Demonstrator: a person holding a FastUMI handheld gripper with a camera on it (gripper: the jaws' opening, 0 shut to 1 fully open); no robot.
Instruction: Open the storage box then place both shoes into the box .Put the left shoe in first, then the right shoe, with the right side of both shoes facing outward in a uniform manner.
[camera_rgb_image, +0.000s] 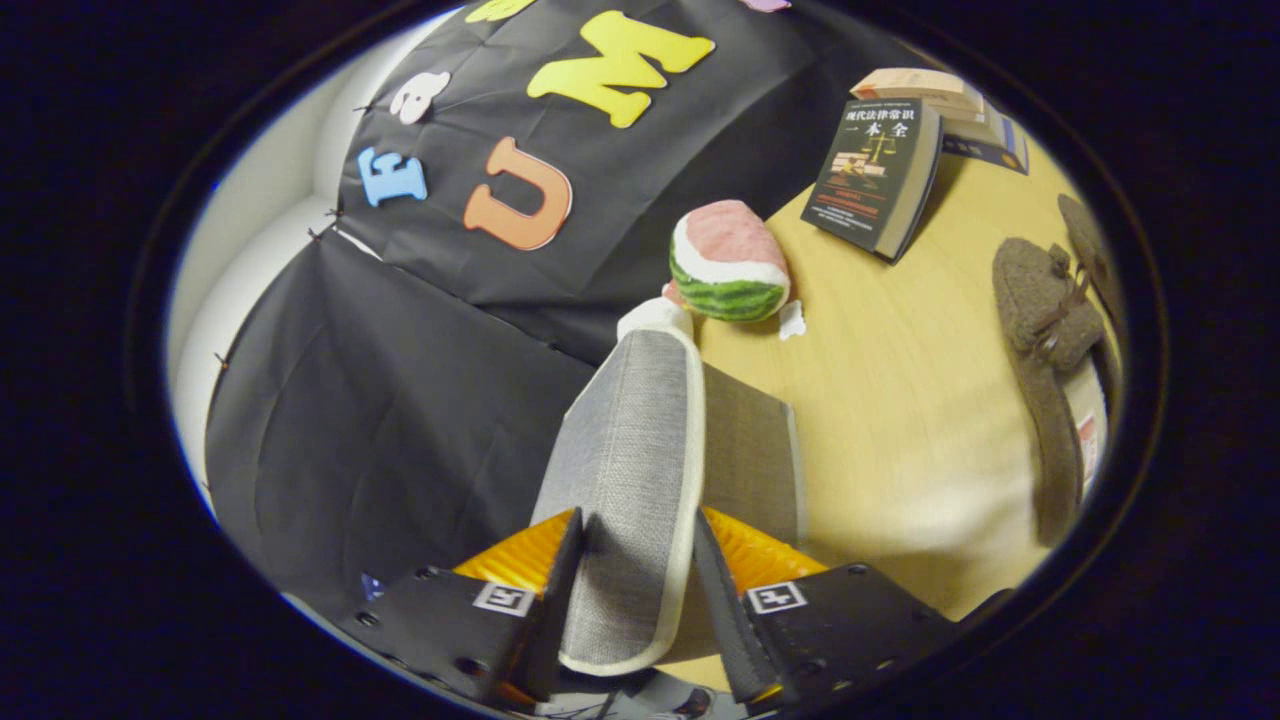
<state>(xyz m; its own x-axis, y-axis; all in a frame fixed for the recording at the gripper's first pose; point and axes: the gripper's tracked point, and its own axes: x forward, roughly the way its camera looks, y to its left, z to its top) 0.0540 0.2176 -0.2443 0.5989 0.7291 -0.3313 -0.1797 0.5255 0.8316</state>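
My gripper is shut on the grey fabric lid of the storage box, with a finger pressing on each face of it. The lid has a pale trimmed edge and stands raised on edge, running away from the fingers. A grey wall of the box shows just beside the lid on the wooden table. Two brown fuzzy shoes with laces lie far off to the right: one shoe nearer, the other shoe behind it.
Beyond the lid's far end sits a watermelon-slice toy with a small white scrap beside it. A dark book leans by a stack of other books at the table's back. Black cloth walls stand to the left.
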